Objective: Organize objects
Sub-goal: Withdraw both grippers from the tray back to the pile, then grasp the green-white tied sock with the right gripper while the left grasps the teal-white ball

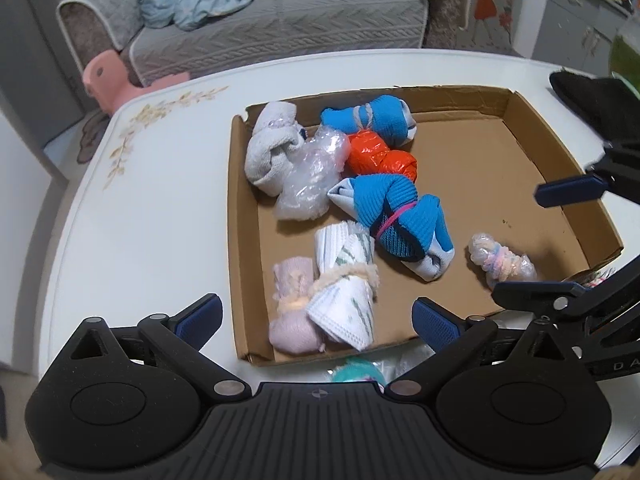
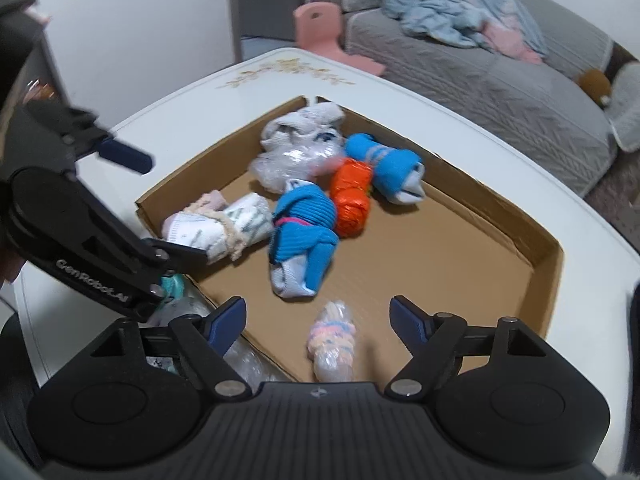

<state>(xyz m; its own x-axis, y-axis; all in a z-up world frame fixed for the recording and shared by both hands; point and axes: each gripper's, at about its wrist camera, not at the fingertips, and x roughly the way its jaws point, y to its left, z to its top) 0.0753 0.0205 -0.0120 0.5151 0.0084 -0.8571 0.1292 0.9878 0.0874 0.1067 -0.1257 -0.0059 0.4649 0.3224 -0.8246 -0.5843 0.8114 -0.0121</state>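
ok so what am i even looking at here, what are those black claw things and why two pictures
The black claws are hand-held grippers, one in each of a person's hands; no robot. Each carries a camera looking along its fingers, so you get two views of one scene. In the left camera's view the left gripper is open and empty; the right gripper is open and empty too. Both hang over a shallow cardboard tray on a white table. In the tray lie rolled bundles: two blue sock rolls, an orange roll, a white striped roll, and a small pastel bundle nearest the right gripper.

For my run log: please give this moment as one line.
left claw: open, empty | right claw: open, empty | cardboard tray: holds bundles
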